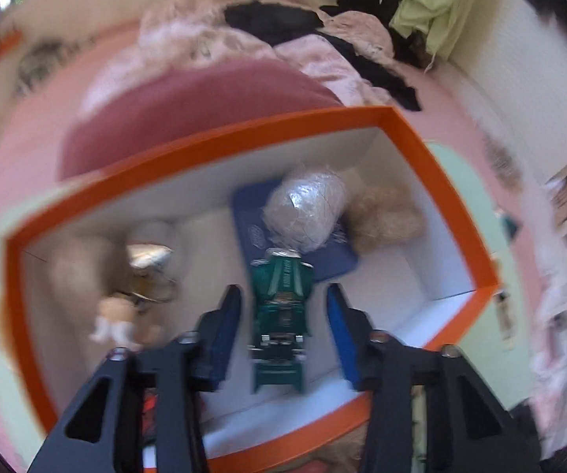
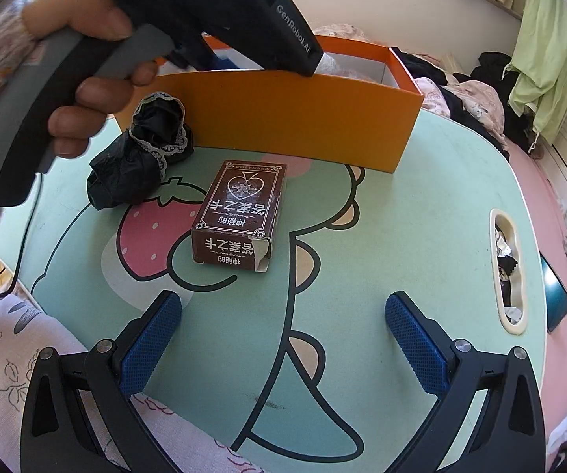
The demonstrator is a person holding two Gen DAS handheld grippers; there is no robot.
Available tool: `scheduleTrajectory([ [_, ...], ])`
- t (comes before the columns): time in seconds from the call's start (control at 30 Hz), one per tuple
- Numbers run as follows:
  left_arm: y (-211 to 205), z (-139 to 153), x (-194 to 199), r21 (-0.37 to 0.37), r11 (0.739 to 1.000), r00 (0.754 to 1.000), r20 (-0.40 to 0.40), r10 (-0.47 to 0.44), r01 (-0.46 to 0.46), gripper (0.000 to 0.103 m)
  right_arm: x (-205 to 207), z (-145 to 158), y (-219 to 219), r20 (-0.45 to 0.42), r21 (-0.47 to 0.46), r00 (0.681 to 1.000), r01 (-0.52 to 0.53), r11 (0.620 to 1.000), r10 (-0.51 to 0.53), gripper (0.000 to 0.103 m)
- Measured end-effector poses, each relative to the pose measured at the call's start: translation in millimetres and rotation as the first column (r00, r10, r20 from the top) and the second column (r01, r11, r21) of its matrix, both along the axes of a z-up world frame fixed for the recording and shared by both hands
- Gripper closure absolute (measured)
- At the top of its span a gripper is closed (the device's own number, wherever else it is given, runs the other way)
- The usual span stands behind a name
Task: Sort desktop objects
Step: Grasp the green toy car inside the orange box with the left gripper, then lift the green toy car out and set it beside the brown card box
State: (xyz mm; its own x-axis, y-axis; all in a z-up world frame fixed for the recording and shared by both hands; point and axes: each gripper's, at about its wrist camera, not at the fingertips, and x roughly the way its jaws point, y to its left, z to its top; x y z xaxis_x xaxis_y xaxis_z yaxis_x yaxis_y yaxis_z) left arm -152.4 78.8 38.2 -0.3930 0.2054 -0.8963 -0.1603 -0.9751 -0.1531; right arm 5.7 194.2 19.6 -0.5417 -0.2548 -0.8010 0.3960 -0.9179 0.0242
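1. Two pairs of tongs show: the left tongs (image 1: 283,307) hang over the orange box (image 1: 441,181), spread apart, with a green toy (image 1: 281,315) between the blue pads, touching neither; its long axis runs along the fingers.
2. The right tongs (image 2: 283,339) gape wide above the counter (image 2: 421,236).
3. A brown card box (image 2: 240,216), rectangular cardboard with a torn corner, lies lengthwise toward the orange box, beside crumpled black lace-trimmed cloth (image 2: 141,157).
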Motion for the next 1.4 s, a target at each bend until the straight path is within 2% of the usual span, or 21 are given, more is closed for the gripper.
scheduleTrajectory([
  [0.13,-7.0,3.5,10.5,-0.023,1.0,0.999,-0.048,-0.013,0.012,0.075,-2.1,1.3,-0.3,0.0,0.001,1.0,0.0,1.0,0.0,0.0],
  [0.23,-24.3,22.6,21.6,0.063,0.998,0.995,-0.103,0.012,-0.005,0.075,-2.8,1.4,-0.8,0.0,0.001,1.0,0.0,1.0,0.0,0.0],
  [0.3,-31.7,47.0,36.7,0.124,0.992,0.986,-0.168,0.015,0.007,0.075,-2.6,1.2,-0.9,0.0,0.001,1.0,0.0,1.0,0.0,0.0],
  [0.4,-41.8,84.6,71.3,0.201,0.978,0.965,-0.261,-0.001,0.055,0.075,-2.9,1.2,-1.3,-0.001,0.001,1.0,0.0,1.0,0.0,0.0],
  [0.5,-44.5,99.3,112.4,0.241,0.963,0.95,-0.309,-0.041,0.12,0.075,-3.8,1.4,-1.9,-0.001,0.0,1.0,0.001,1.0,-0.001,0.0],
  [0.57,-41.0,90.2,132.1,0.215,0.966,0.951,-0.301,-0.078,0.147,0.075,-3.0,0.9,-1.3,-0.001,0.0,1.0,0.0,1.0,0.0,0.0],
  [0.63,-39.7,68.6,139.9,0.197,0.969,0.961,-0.259,-0.095,0.149,0.075,-3.2,0.9,-1.5,-0.001,0.0,1.0,0.0,1.0,0.0,0.0],
  [0.8,-38.9,5.3,130.1,0.16,0.982,0.987,-0.142,-0.079,0.102,0.075,-3.8,0.8,-1.6,-0.002,0.0,1.0,0.0,1.0,0.0,0.0],
  [0.9,-33.3,-8.1,127.0,0.122,0.988,0.988,-0.136,-0.078,0.094,0.075,-2.9,0.3,-1.4,-0.002,0.0,1.0,0.0,1.0,0.0,0.0],
  [0.97,-36.5,-1.2,131.2,0.13,0.988,0.984,-0.169,-0.065,0.087,0.068,-3.0,0.3,-1.2,-0.002,0.0,1.0,0.001,1.0,-0.001,0.0],
  [1.03,-42.9,12.8,141.0,0.175,0.98,0.976,-0.211,-0.06,0.098,0.043,-3.1,0.3,-1.4,-0.002,0.0,1.0,0.001,1.0,-0.001,0.0],
  [1.07,-47.1,20.8,147.4,0.199,0.975,0.971,-0.235,-0.052,0.1,0.036,-2.9,0.1,-1.3,-0.002,0.0,1.0,0.001,1.0,-0.001,0.0],
  [1.13,-53.4,35.9,162.2,0.21,0.974,0.959,-0.283,-0.026,0.089,0.008,-3.5,0.4,-2.0,-0.002,0.0,1.0,0.001,1.0,-0.001,0.0],
  [1.2,-58.3,42.8,177.6,0.16,0.985,0.948,-0.317,-0.009,0.063,0.001,-3.0,-0.1,-1.5,-0.002,0.0,1.0,0.001,1.0,-0.001,0.0],
  [1.27,-61.2,38.1,191.1,0.067,0.997,0.947,-0.32,-0.018,0.041,0.001,-3.7,0.1,-2.1,-0.002,-0.001,1.0,0.001,1.0,-0.001,0.0],
  [1.33,-63.7,20.6,198.7,0.0,0.999,0.959,-0.28,-0.039,0.041,0.001,-3.1,-0.3,-1.8,-0.002,0.0,1.0,0.001,1.0,-0.001,0.0],
  [1.4,-64.9,-0.1,199.6,-0.019,0.999,0.971,-0.234,-0.05,0.047,0.001,-3.1,-0.4,-1.3,-0.002,-0.001,1.0,0.001,1.0,-0.001,0.0],
])
